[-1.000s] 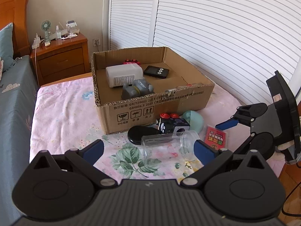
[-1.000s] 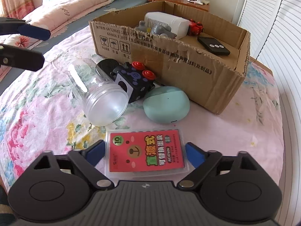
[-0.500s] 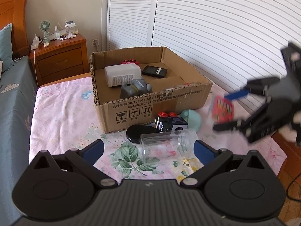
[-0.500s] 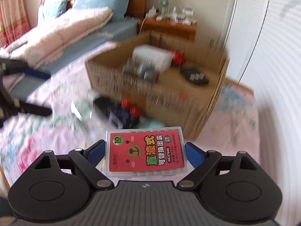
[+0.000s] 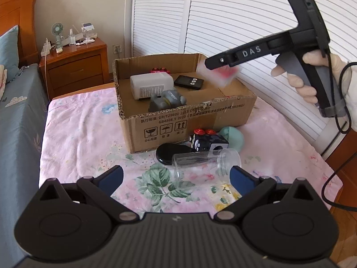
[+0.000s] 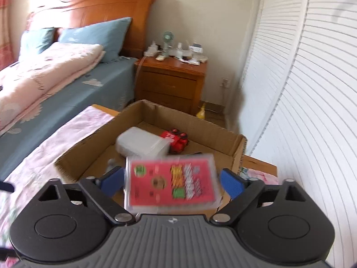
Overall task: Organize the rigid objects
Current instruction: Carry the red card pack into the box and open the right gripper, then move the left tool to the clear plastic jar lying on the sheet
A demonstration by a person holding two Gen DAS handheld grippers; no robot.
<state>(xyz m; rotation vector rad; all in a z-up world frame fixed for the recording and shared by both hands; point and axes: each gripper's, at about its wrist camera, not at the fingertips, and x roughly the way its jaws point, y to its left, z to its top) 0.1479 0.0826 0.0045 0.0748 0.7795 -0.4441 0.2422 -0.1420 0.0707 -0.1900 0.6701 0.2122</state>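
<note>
1. Right gripper [image 6: 171, 182]: jaws have just been opening; the red card case [image 6: 171, 184] sits blurred between them, pads clear of it, released over the cardboard box [image 5: 189, 120], presumably to drop inside.
2. Left gripper [image 5: 176, 176]: jaws spread, empty, idle near the clear jar [image 5: 206, 162].
3. Legible: "DAS" on the right gripper's arm; "GB/T29601" on the box's near wall.

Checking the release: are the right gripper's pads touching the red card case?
Apart. The right wrist view shows gaps between both blue pads and the red card case.
</note>
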